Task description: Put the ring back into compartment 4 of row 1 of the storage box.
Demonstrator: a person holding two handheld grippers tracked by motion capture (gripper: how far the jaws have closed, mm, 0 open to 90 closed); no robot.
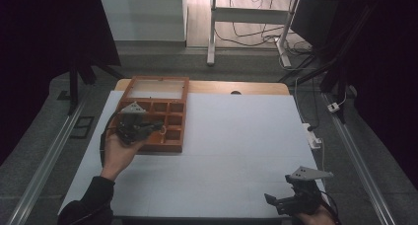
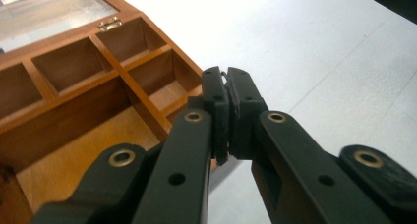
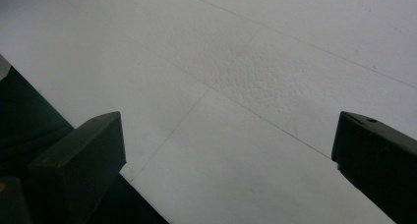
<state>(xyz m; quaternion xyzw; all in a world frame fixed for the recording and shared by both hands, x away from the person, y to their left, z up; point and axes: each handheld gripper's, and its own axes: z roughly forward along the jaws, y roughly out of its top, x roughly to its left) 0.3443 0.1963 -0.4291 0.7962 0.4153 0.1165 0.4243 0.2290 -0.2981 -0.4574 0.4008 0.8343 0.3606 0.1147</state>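
Overall, one brown wooden compartment box (image 1: pixel 170 136) with its glass lid open sits on the white table (image 1: pixel 236 146). Two grippers: the left gripper (image 2: pixel 227 106) pinches a thin wire-like thing over it, while the right gripper (image 3: pixel 226 150) gapes wide, apart.

The high view is looking dim and grainy, its left and right edges sinking into black while the white bench (image 1: pixel 236 151) is catching soft overhead light. In both gripper views the near black jaws are blurring out of focus.
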